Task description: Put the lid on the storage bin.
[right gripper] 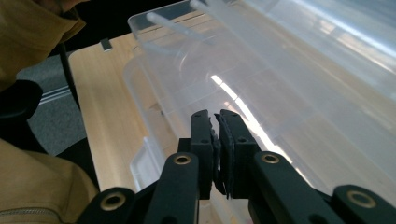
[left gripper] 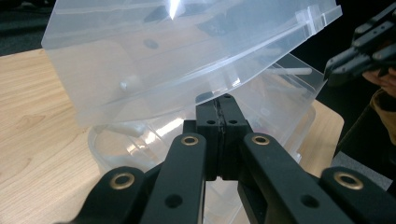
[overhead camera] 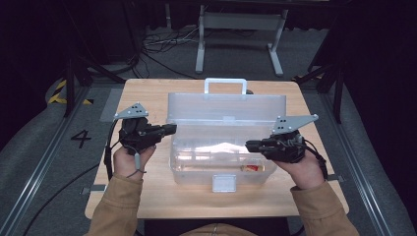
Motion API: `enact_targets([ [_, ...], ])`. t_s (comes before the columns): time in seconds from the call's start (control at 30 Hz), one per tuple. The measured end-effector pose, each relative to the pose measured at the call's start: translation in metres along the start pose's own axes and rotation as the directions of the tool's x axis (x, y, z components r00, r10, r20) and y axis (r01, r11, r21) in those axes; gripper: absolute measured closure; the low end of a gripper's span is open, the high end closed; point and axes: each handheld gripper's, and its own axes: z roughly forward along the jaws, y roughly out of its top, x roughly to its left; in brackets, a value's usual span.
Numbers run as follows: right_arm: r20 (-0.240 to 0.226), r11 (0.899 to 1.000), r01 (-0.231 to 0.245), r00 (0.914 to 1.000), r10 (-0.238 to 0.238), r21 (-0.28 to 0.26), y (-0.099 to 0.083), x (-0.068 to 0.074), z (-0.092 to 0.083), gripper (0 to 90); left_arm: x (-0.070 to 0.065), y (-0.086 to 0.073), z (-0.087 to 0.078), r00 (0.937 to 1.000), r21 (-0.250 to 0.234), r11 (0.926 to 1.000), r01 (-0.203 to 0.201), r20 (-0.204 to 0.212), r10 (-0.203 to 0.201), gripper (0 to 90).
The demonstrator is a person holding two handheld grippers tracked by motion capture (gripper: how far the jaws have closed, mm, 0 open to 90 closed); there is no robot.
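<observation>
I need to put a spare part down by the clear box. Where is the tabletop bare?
The table is bare along the front edge, between the clear box and the person's sleeves, and in a strip at the far left corner. Beside the box it is crowded: the left tongs and right tongs flank it.

High view: fixed above the near edge of the table (overhead camera: 147,196), facing forward and down, well back from the clear plastic box (overhead camera: 223,167). Left gripper view: close at the box's (left gripper: 187,70) left end, aimed along closed jaws under the raised lid. Right gripper view: close at the box's (right gripper: 280,93) right end. Shared by all: box and tabletop.
</observation>
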Motion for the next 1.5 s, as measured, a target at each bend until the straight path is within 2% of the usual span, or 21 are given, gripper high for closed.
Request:
enact_targets([
  [0.1, 0.034, 0.999, -0.031, 0.9989, 0.033, -0.031, -0.004, -0.005, -0.008, 85.2, 0.0, 0.0, 0.0, 1.0, 0.009, 0.9999, -0.007, 0.003, 0.007, 89.6],
  [0.17, 0.038, 0.998, -0.044, 0.9983, 0.045, -0.036, -0.006, -0.007, -0.01, 85.2, 0.0, -0.001, 0.0, 0.9999, 0.02, 0.9997, -0.015, 0.005, 0.014, 89.5],
  [0.3, 0.062, 0.995, -0.086, 0.9941, 0.089, -0.041, -0.014, -0.014, -0.019, 86.6, 0.0, -0.001, 0.0, 0.9999, 0.031, 0.9995, -0.003, 0.012, 0.002, 89.5],
  [0.43, 0.083, 0.996, -0.081, 0.993, 0.084, -0.043, -0.021, -0.02, -0.031, 88.5, 0.0, -0.002, 0.0, 1.0, 0.044, 0.999, 0.002, 0.005, -0.002, 89.5],
  [0.63, 0.087, 0.987, -0.15, 0.9842, 0.154, -0.058, -0.031, -0.032, -0.046, 88.8, 0.001, -0.002, 0.0, 0.9999, 0.062, 0.9981, 0.002, 0.013, -0.003, 89.3],
  [0.93, 0.086, 0.979, -0.198, 0.9759, 0.201, -0.036, -0.037, -0.04, -0.048, 88.7, 0.0, -0.003, 0.0, 0.9998, 0.102, 0.9948, 0.006, 0.016, -0.008, 89.0],
  [1.03, 0.079, 0.978, -0.208, 0.9746, 0.209, -0.025, -0.037, -0.04, -0.048, 88.6, 0.0, -0.004, 0.0, 0.9999, 0.136, 0.9907, 0.005, 0.015, -0.008, 88.9],
  [1.23, 0.069, 0.974, -0.225, 0.9722, 0.224, 0.003, -0.039, -0.042, -0.048, 88.7, 0.0, -0.004, 0.0, 0.9997, 0.169, 0.9855, 0.007, 0.021, -0.01, 88.4],
  [1.3, 0.069, 0.973, -0.231, 0.9707, 0.23, 0.009, -0.039, -0.043, -0.048, 88.6, 0.0, -0.005, 0.001, 0.9995, 0.19, 0.9815, 0.02, 0.022, -0.024, 88.1],
  [1.5, 0.078, 0.969, -0.246, 0.9669, 0.243, 0.028, -0.041, -0.045, -0.049, 88.7, 0.0, -0.005, 0.003, 0.9995, 0.24, 0.9705, 0.021, 0.019, -0.027, 88.1],
])
